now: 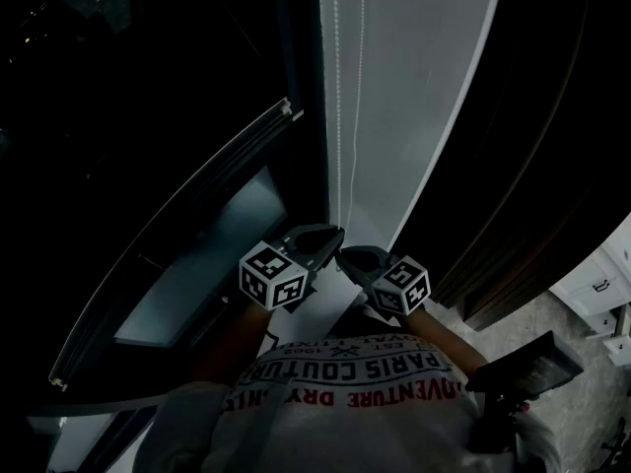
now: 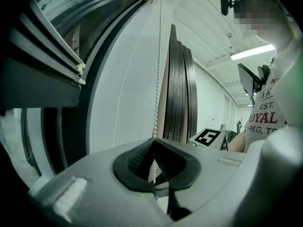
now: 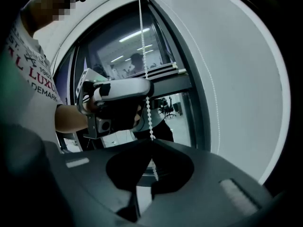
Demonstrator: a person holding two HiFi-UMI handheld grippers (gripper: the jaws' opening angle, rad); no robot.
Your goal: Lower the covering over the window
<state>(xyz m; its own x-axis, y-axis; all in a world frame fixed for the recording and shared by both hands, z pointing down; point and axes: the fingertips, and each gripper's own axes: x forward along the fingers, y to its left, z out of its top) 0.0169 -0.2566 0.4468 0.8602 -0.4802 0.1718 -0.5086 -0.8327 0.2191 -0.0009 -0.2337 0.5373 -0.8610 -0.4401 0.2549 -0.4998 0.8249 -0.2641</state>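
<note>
So this one is mid-pull on the blind's cord. Both grippers are pinched shut on the bead chain (image 1: 339,116) that hangs down the left edge of the pale roller blind (image 1: 424,87), right beside the dark window (image 1: 187,274).

The left gripper (image 1: 328,236) has its jaws closed together with the beads caught between the ribbed pads. The right gripper (image 1: 351,256) is clamped on the chain the same way. In the right gripper view the chain seems to run past the left gripper's tip and down into the right one's jaws, so it's probably the same strand, left above right. It's dim there, so no promises. A second strand hangs free just to the right, against the fabric.

The two tips sit nearly touching, low and near the person's shirt (image 1: 345,382).

Judging by that, the pull stroke looks close to used up. The next move probably means opening one gripper, reaching higher up the same strand, and re-clamping squarely on the beads. Then a straight downward pull, so the chain doesn't slip out.
</note>
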